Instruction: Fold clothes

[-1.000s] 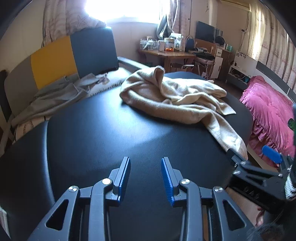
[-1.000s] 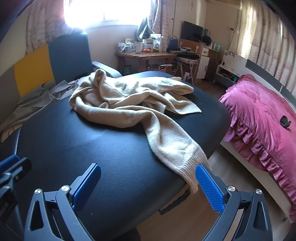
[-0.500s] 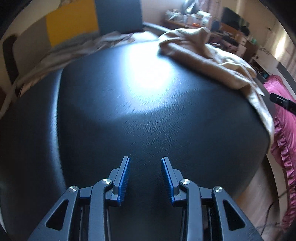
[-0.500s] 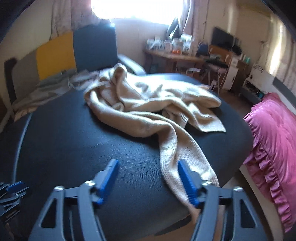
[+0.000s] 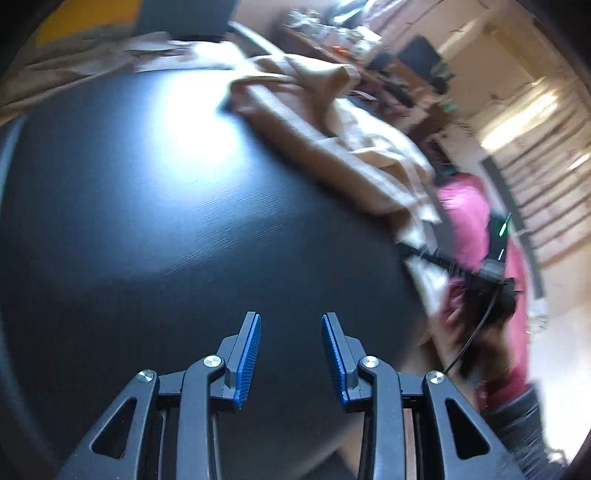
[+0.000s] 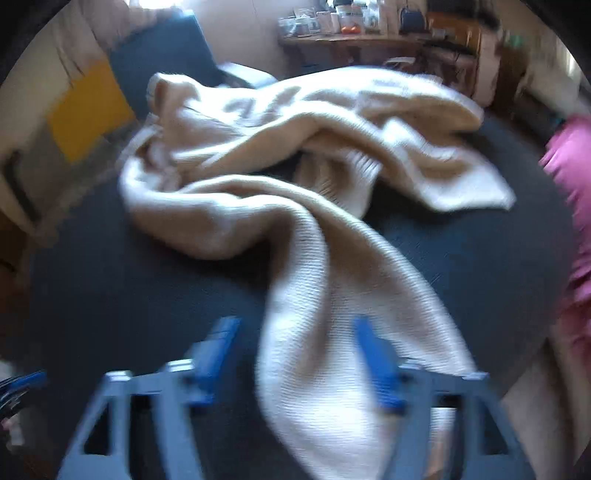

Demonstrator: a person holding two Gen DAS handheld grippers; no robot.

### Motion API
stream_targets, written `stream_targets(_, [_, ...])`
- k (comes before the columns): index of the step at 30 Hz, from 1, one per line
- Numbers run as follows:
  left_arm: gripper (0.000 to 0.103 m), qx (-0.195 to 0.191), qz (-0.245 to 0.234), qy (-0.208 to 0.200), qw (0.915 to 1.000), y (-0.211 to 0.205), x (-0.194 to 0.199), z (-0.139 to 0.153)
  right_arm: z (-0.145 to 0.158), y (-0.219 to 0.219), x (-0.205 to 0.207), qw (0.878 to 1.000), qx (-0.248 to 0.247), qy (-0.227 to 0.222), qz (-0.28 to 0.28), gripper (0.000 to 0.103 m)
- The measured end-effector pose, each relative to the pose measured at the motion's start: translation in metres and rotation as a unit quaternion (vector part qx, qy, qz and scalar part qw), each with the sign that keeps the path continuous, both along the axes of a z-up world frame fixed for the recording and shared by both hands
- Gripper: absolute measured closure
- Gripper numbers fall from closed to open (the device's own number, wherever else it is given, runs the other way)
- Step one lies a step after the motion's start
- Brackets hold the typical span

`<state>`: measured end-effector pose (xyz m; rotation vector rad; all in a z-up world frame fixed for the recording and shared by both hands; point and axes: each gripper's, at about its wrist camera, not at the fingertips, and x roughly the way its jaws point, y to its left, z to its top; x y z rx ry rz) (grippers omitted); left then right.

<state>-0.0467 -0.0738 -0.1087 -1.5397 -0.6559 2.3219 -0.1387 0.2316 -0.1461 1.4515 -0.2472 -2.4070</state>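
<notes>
A cream knitted sweater (image 6: 295, 158) lies crumpled on a black padded surface (image 6: 110, 288). One long sleeve (image 6: 332, 332) runs toward me and hangs over the near edge. My right gripper (image 6: 295, 354) is open, its blue pads on either side of that sleeve, the view blurred. My left gripper (image 5: 291, 354) is open and empty over bare black surface (image 5: 147, 240). The sweater (image 5: 332, 129) lies far to its upper right, and the right gripper (image 5: 443, 262) shows blurred at the sleeve end.
A pink ruffled bed (image 6: 569, 177) stands right of the black surface. A sofa back with yellow and dark panels (image 6: 92, 107) with grey cloth is at the left rear. A cluttered wooden desk (image 6: 351, 33) stands behind.
My right gripper has moved forward over the surface until its open pads straddle the sleeve. My left gripper has swung and tilted, so the sweater now sits at the upper right.
</notes>
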Motion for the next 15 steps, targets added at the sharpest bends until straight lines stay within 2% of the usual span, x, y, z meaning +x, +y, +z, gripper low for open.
stream_targets(1, [0.069,0.010,-0.004,-0.010,0.9999,0.009,-0.013,0.000,-0.001,0.002,0.008,1.000,-0.028,0.002,0.000,0.000])
stream_targets(2, [0.069,0.021,-0.007,-0.020,0.9996,0.017,-0.024,0.000,0.000,0.000,0.017,0.999,-0.030,0.010,0.001,0.000])
stream_targets(3, [0.069,0.028,-0.006,-0.023,0.9993,0.026,-0.036,0.000,0.000,-0.004,0.026,0.999,-0.025,0.018,0.011,0.000])
stream_targets(7, [0.069,0.005,-0.020,-0.029,0.9994,0.062,-0.073,0.001,0.000,-0.032,0.060,0.996,0.030,0.046,0.071,0.000])
stream_targets(12, [0.069,0.017,-0.025,-0.059,0.9978,0.091,-0.101,-0.015,-0.003,-0.052,0.093,0.989,0.045,0.075,0.119,0.000])
stream_targets(15, [0.069,0.018,-0.016,-0.082,0.9964,0.103,-0.110,-0.029,-0.004,-0.054,0.101,0.987,0.049,0.084,0.124,0.000])
